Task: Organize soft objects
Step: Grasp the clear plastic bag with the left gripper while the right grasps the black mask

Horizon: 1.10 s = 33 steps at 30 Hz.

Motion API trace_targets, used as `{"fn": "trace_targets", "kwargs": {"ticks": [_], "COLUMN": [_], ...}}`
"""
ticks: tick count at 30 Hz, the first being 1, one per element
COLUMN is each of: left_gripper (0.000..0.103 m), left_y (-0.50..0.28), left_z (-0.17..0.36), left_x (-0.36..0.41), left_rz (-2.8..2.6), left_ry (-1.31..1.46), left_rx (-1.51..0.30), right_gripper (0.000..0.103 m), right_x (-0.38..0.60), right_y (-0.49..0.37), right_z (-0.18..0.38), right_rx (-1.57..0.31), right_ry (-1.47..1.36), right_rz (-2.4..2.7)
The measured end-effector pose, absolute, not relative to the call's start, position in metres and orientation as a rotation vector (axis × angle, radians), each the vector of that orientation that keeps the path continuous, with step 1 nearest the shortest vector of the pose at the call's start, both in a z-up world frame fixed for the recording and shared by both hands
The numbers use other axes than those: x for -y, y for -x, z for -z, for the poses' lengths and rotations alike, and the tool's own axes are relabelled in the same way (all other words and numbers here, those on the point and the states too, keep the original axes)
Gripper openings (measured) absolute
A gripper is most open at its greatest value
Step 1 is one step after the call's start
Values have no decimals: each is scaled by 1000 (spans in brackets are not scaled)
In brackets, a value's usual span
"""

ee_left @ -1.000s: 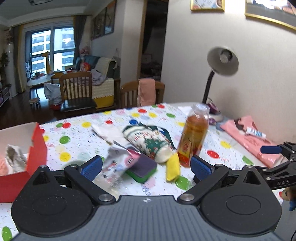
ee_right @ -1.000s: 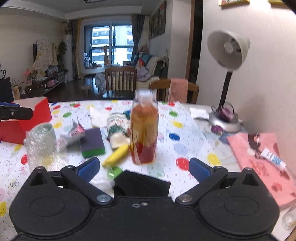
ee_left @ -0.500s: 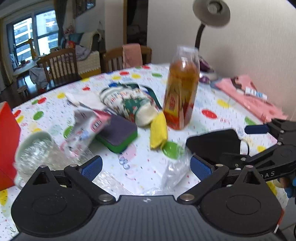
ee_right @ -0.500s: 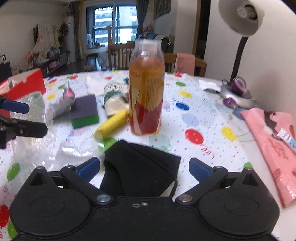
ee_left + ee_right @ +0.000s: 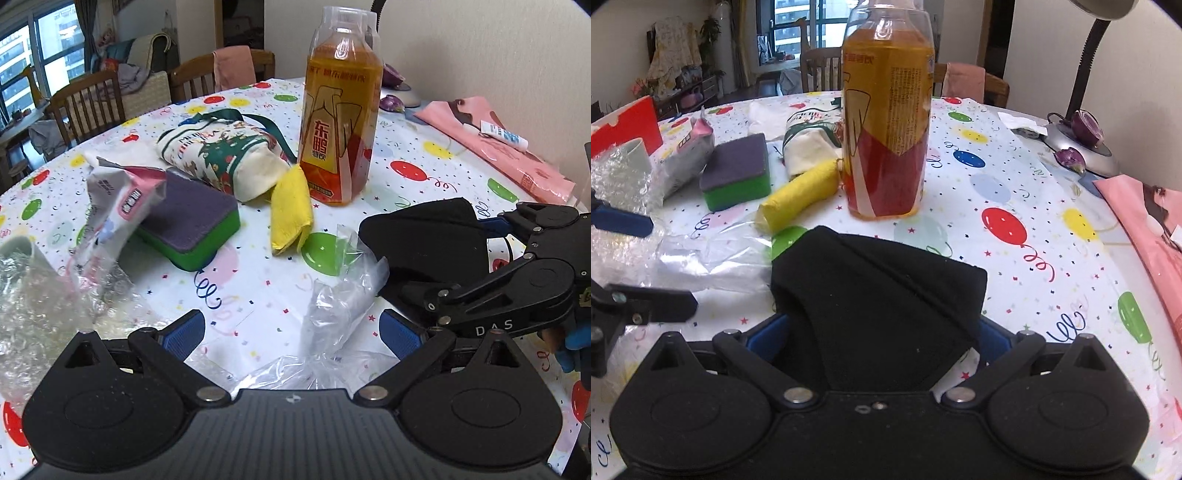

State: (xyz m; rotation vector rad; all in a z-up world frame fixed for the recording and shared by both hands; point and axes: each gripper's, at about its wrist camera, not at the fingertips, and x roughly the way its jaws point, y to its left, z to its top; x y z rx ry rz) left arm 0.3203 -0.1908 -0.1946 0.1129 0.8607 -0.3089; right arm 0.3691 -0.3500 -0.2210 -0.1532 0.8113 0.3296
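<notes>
A black cloth lies on the balloon-print tablecloth, and my right gripper stands open with a blue pad on each side of it. The left wrist view shows that cloth at right, held between the right gripper's fingers. My left gripper is open low over a crumpled clear plastic bag. Beyond lie a yellow rolled cloth, a purple-and-green sponge, a Christmas-print pouch and a tissue pack.
A tall bottle of orange drink stands just behind the black cloth. Bubble wrap around a cup sits at left, a red box beyond it. A pink packet and a lamp base are at right.
Both grippers have come forward and down towards the table. The right one now has the black cloth between its fingers; the left one now hangs over the plastic bag.
</notes>
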Motion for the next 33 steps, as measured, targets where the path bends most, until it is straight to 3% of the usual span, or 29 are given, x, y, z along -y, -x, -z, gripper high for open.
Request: {"fn": "trace_targets", "kwargs": {"ticks": [2,4,6,11,17,21,23,25,33], "left_gripper": [101,92,76,47,33,32,31,31,31], "left_y": [-322,-323,-326,-333,-333,-332,-331,-330,-322], "left_z": [196,197,200,203,199,194,191,187,164], "left_x": [191,192,194,196,198,198,197,197,190], "left_rz": [321,334,353,368,375,360,357,353,342], "left_ry": [-108,-104,-98,-86,-99,-106,-107,-97,-21], "left_rx": [-864,-870,-892,-931,-940,-935,-932,-929,-916], "right_gripper": [96,90,85,72,52,35,33,21,14], "right_x": [349,347,347,347,350,352,352,353,358], "right_y": [-368,-367,-368,-368,-366,-363,-360,-358,-340], "right_z": [220,219,219,216,212,209,206,203,175], "right_rx": [-804,-795,-796,-789,-775,-764,-755,-745,-700], "right_ry": [151,160,157,150,144,113,112,107,56], "right_rz": [-334,-333,-326,-308,-252,-238,-243,-246,-237]}}
